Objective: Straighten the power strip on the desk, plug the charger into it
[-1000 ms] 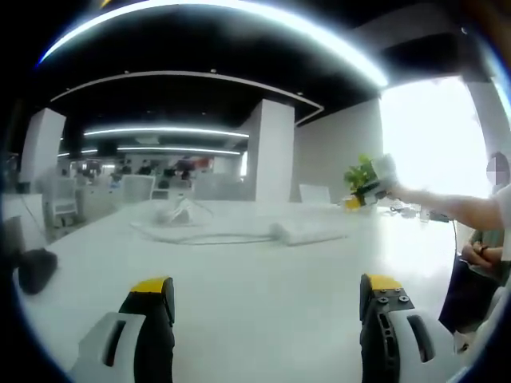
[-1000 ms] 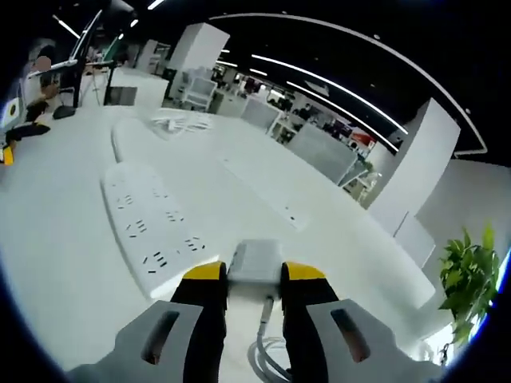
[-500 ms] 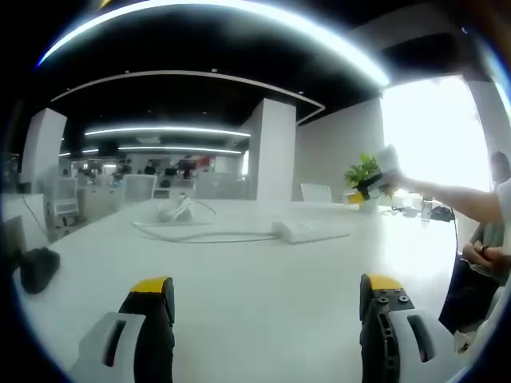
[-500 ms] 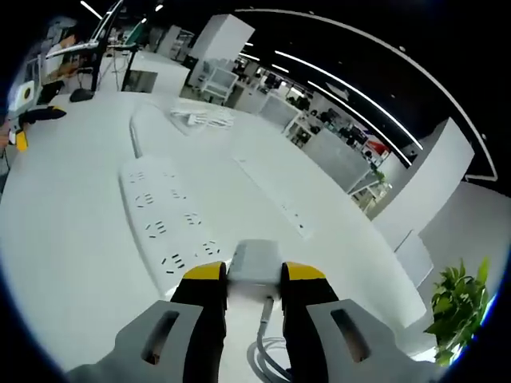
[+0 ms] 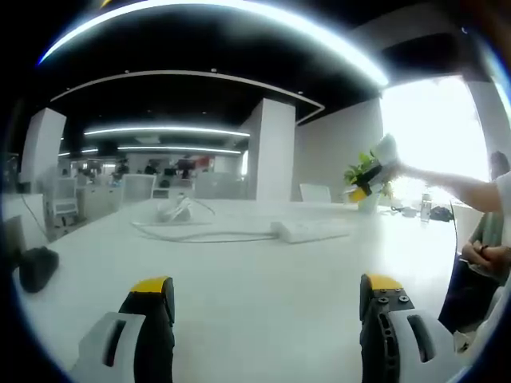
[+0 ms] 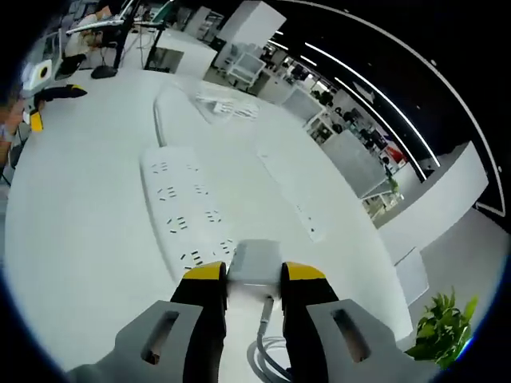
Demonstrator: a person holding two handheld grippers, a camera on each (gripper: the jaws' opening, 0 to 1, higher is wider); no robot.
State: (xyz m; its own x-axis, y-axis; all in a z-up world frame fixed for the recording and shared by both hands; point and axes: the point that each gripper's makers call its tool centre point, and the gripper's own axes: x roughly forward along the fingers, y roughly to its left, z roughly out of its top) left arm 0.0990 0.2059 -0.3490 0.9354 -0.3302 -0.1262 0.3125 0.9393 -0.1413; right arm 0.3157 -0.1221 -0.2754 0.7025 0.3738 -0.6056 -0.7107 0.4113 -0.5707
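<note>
In the right gripper view my right gripper (image 6: 252,278) is shut on a white charger (image 6: 254,257), whose cable (image 6: 263,345) hangs down between the jaws. The charger hovers just above the near end of a white power strip (image 6: 188,214) lying on the white desk (image 6: 88,239). The strip's cable ends in a coil (image 6: 226,107) farther off. In the left gripper view my left gripper (image 5: 267,287) stands open over bare desk. The power strip (image 5: 310,230) lies far ahead of it, and the right gripper (image 5: 374,172) is held up above the strip by a person's arm.
A black object (image 5: 36,267) sits at the desk's left edge. A potted plant (image 5: 361,171) stands at the far end of the desk. A long slot cover (image 6: 291,185) runs along the desk beyond the strip. Office desks and chairs stand in the background.
The right gripper, still holding the charger, has moved closer over the strip's near end. In the left gripper view it has risen slightly. The left gripper has stayed put.
</note>
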